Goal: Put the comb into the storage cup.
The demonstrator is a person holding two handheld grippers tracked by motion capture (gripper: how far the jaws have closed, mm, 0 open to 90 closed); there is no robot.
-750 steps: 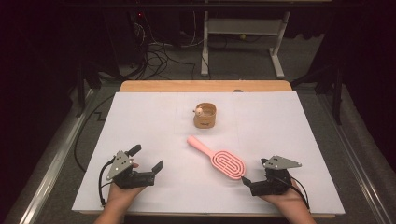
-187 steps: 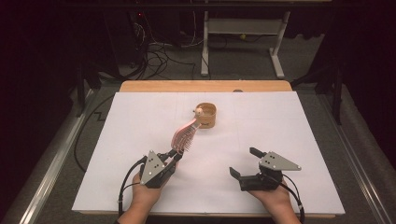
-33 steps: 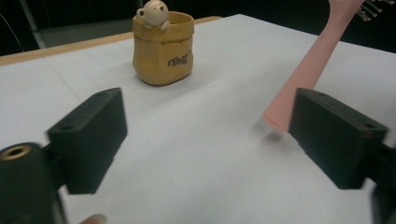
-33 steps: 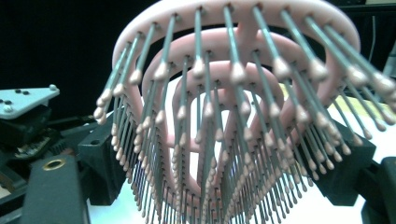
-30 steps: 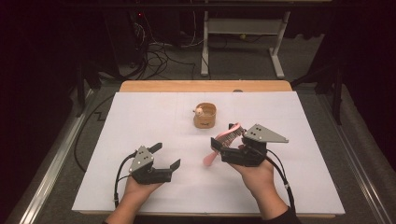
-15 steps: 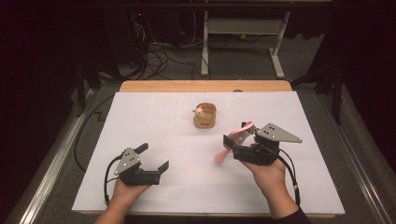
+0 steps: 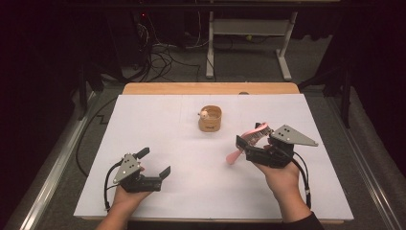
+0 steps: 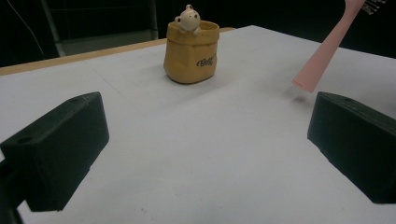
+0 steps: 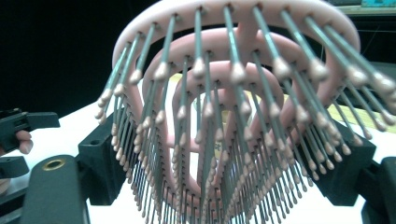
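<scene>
While the left gripper (image 7: pixel 154 163) rests with jaws spread and empty, near-left of the yellow bear cup (image 7: pixel 210 119), the right gripper (image 7: pixel 253 143), near-right of that cup, clamps the pink hairbrush (image 7: pixel 245 142) by its head, handle slanting down toward the table (image 7: pixel 191 191).

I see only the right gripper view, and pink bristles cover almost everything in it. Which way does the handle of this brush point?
Observer: The high view shows the right claw gripping the pink brush by its head. The handle slants down toward the person's left.
Operator: Does the tip rest on something?
Observer: It seems just off the white table; the left gripper view shows a small shadow under it.
Operator: What stands nearby?
Observer: A yellow cup with a small bear on its rim stands farther back, apart from the handle.
Operator: And the other side?
Observer: The left claw is open and holds nothing.
</scene>
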